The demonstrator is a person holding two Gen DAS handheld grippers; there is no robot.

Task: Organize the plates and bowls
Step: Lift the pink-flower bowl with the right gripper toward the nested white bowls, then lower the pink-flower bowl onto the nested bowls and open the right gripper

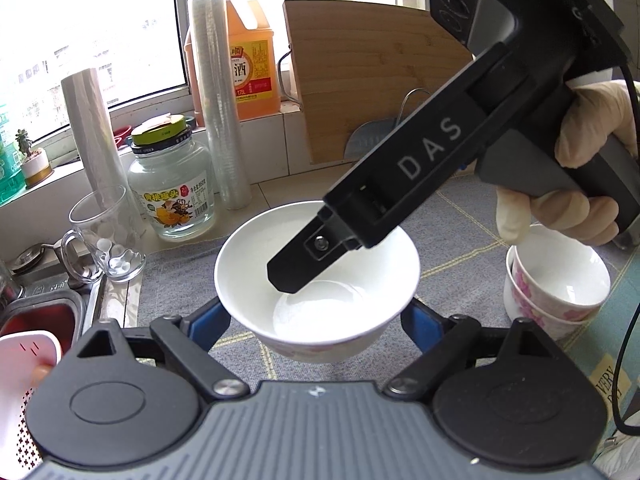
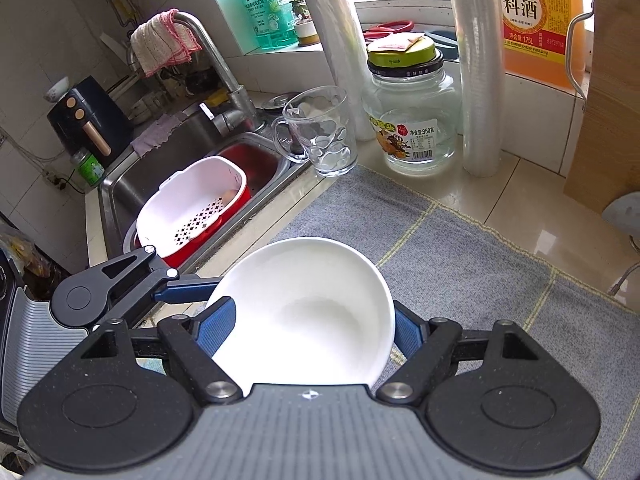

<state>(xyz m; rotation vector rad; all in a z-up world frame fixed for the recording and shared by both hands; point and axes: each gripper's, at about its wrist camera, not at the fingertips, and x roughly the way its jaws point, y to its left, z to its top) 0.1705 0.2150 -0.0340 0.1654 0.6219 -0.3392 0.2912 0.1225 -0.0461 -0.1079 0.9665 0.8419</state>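
Bowl underside hidden between tongs.

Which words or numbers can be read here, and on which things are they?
"DAS": right claw's arm.
"恒顺", "料酒", "1.75L": orange jug.
"950克": glass jar.
"白猫": green bottle.
"VERY": paper at the mat's edge.
Remaining small print: too blurred.

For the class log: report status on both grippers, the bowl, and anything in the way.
Left gripper and right gripper both shut on the white bowl. Bowl off the grey mat. Stacked floral bowls close by.
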